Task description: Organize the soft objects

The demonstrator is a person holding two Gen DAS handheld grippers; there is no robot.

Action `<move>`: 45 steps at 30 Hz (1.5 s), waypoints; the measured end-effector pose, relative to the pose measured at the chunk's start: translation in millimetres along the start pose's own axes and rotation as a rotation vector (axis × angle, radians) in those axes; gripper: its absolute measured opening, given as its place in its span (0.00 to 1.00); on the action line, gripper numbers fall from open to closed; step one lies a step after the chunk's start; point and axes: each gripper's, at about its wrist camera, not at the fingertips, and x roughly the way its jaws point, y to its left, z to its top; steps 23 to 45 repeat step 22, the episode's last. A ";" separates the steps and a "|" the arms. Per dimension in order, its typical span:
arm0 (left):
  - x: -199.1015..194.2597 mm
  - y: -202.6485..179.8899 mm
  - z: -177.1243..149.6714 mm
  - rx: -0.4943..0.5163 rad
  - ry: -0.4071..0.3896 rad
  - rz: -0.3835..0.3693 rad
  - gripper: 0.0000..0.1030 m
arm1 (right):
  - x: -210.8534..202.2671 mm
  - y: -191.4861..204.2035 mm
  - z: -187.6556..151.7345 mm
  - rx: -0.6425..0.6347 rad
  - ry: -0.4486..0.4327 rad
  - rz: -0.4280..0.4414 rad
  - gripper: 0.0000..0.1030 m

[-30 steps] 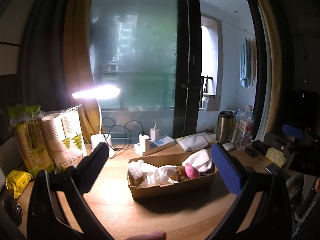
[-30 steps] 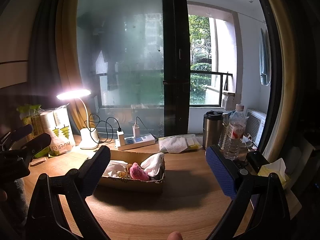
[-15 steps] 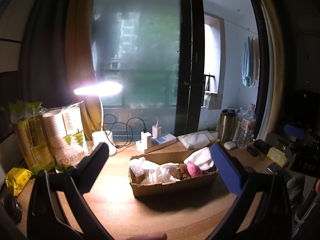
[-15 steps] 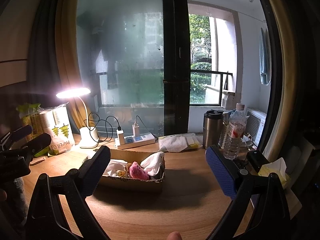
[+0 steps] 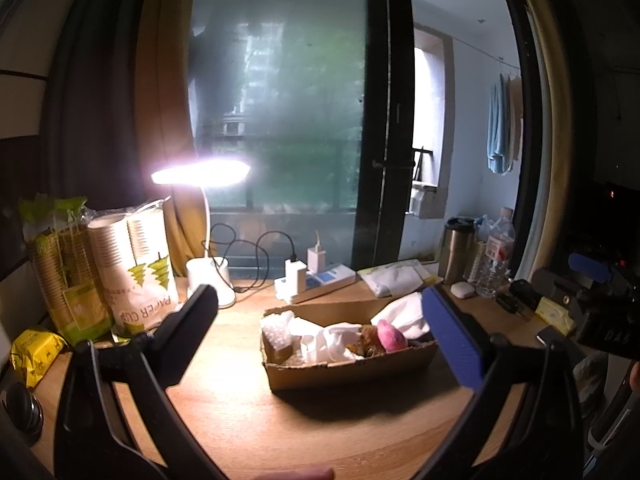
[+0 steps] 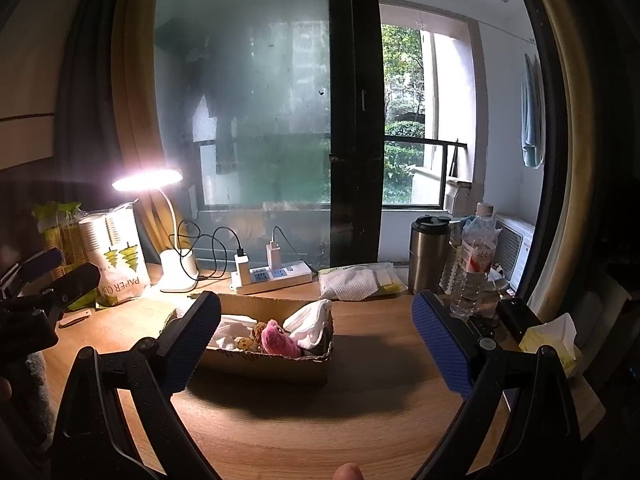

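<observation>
Left tool [image 5: 318, 322]: fingers spread wide, nothing between them, held above the desk [image 5: 248, 420] short of the box.
Right tool [image 6: 316, 330]: also spread wide and empty, facing the same box from its right end.
Cardboard box [image 5: 352, 364]: low, open-topped tray in the middle of the desk, between the two tools' lines of sight.
Box contents: white cloth [image 5: 402, 314] bunched at the right end and riding above the rim; a pink plush toy [image 5: 390, 335] beside it; a brownish plush piece [image 5: 368, 336] touching the pink one; more crumpled white fabric [image 5: 320, 336] in the middle; bubble wrap [image 5: 276, 326] at the left end.
Handling, as a judgement: all light and limp, easily squashed, not fragile; cloth will drape and may drag neighbours along.
Where to take hold: the raised peak of the white cloth, or the pink toy across its body.
Beyond the box: power strip [image 6: 272, 276], lit desk lamp [image 6: 174, 272], packet of paper cups [image 5: 134, 264].
</observation>
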 end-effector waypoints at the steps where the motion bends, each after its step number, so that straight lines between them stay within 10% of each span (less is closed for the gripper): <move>1: -0.5 -0.7 -0.1 0.000 0.000 0.000 0.99 | 0.1 0.1 0.1 0.000 0.000 0.000 0.95; 45: 0.2 -0.9 -4.0 0.000 0.007 0.013 0.99 | 2.2 2.1 -1.5 -0.002 0.004 0.001 0.95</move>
